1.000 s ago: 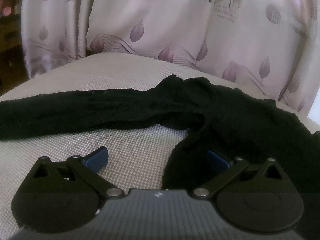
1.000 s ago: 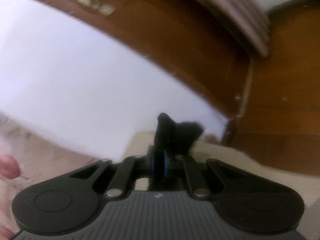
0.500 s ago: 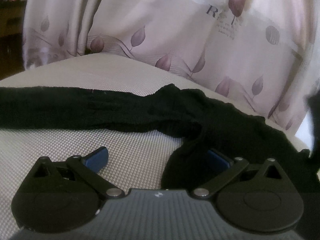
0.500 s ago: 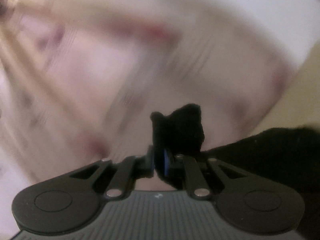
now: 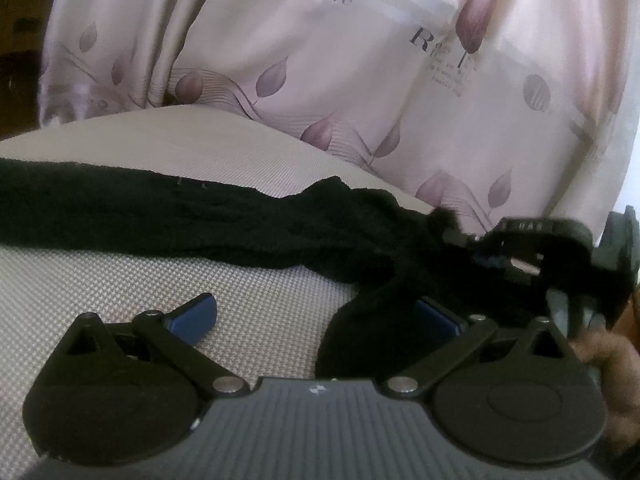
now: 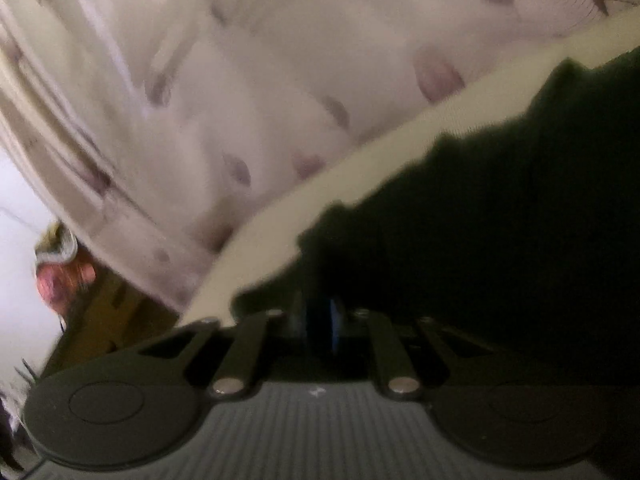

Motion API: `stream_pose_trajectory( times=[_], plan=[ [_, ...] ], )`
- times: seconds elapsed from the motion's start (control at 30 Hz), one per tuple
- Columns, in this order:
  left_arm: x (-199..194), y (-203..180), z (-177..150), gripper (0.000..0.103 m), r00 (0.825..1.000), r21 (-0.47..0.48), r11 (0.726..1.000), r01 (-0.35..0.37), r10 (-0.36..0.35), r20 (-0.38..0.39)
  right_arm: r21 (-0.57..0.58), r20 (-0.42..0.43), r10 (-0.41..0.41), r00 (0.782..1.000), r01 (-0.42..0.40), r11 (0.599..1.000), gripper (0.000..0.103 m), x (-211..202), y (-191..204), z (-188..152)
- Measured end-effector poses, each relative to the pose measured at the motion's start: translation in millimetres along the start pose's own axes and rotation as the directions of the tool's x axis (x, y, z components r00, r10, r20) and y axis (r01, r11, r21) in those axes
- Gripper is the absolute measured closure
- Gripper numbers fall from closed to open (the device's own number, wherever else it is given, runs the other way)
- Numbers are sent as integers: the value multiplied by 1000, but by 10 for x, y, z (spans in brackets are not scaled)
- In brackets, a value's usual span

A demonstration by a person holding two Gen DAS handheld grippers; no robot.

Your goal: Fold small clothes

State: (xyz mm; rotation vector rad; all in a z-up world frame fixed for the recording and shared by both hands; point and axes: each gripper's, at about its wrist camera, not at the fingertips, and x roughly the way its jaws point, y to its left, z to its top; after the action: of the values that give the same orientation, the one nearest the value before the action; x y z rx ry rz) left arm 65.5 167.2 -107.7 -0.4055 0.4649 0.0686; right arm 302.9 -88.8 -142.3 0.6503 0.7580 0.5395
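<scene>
Swung over since earlier, right gripper (image 6: 318, 320) opening around black garment (image 5: 160, 216).

A home bedroom; leaf-print curtain (image 5: 360, 80) hangs behind a woven-covered bed (image 5: 260, 312).

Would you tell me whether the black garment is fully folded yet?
Not yet: the black garment lies stretched across the bed, only its right end brought over.

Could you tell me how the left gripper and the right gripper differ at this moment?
The left gripper has its jaws spread wide over the black garment; the right gripper has its jaws nearly together, just opening, with dark cloth between them. The left is level, the right tilted. Both have blue pads.
</scene>
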Motion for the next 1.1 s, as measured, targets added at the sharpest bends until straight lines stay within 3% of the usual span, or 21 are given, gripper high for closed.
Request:
stream_pose_trajectory(
  times=[0.07,0.13,0.2,0.3,0.37,0.43,0.57,0.6,0.63,0.67,0.7,0.77,0.83,0.93,1.1],
  plan=[
    [-3,1,-4,0,1000,-1,1000,1,-1,1,-75,-21,-36,999,34,997,42,-53,28,0],
    [0,-7,-4,0,1000,3,1000,-2,2,-1,-114,-8,-38,999,37,993,25,-247,47,-17],
    [3,-16,-2,0,1000,8,1000,-4,4,-3,-161,41,-34,999,41,986,26,-652,31,-18],
    [5,-17,0,0,1000,13,1000,-5,5,-6,-225,83,-134,987,150,963,26,-1254,-73,35],
    [3,-13,2,0,1000,13,1000,-6,6,-7,-286,122,-271,955,296,911,23,-1735,-220,1],
    [3,-14,2,0,1000,12,1000,-6,6,-6,-323,139,-407,903,429,843,20,-2155,-459,-72],
    [5,-33,5,0,1000,20,1000,-12,12,-9,-291,59,-553,831,544,787,20,-2871,-1038,-302],
    [8,-39,6,0,1000,23,1000,-15,15,-11,-275,41,-567,823,554,786,20,-2987,-1132,-375],
    [12,-43,5,0,1000,26,999,-18,18,-12,-271,28,-568,822,554,788,21,-3060,-1183,-444],
    [15,-53,5,0,1000,31,999,-23,23,-14,-278,39,-561,827,548,789,28,-3125,-1196,-525],
    [21,-63,4,0,999,37,999,-28,29,-16,-292,58,-553,831,544,787,39,-3162,-1178,-593],
    [29,-83,1,0,999,50,998,-39,40,-20,-321,94,-574,813,570,756,72,-3198,-1130,-691],
    [33,-104,1,0,998,59,997,-58,60,-24,-288,108,-574,812,578,764,89,-3279,-1135,-706],
    [2,-107,1,0,997,56,995,-76,78,-23,-257,122,-569,813,580,773,91,-3409,-1126,-769],
    [-140,53,22,0,998,-31,998,-63,62,-12,-174,109,-577,810,587,791,90,-3632,-1206,-796]
  ],
)
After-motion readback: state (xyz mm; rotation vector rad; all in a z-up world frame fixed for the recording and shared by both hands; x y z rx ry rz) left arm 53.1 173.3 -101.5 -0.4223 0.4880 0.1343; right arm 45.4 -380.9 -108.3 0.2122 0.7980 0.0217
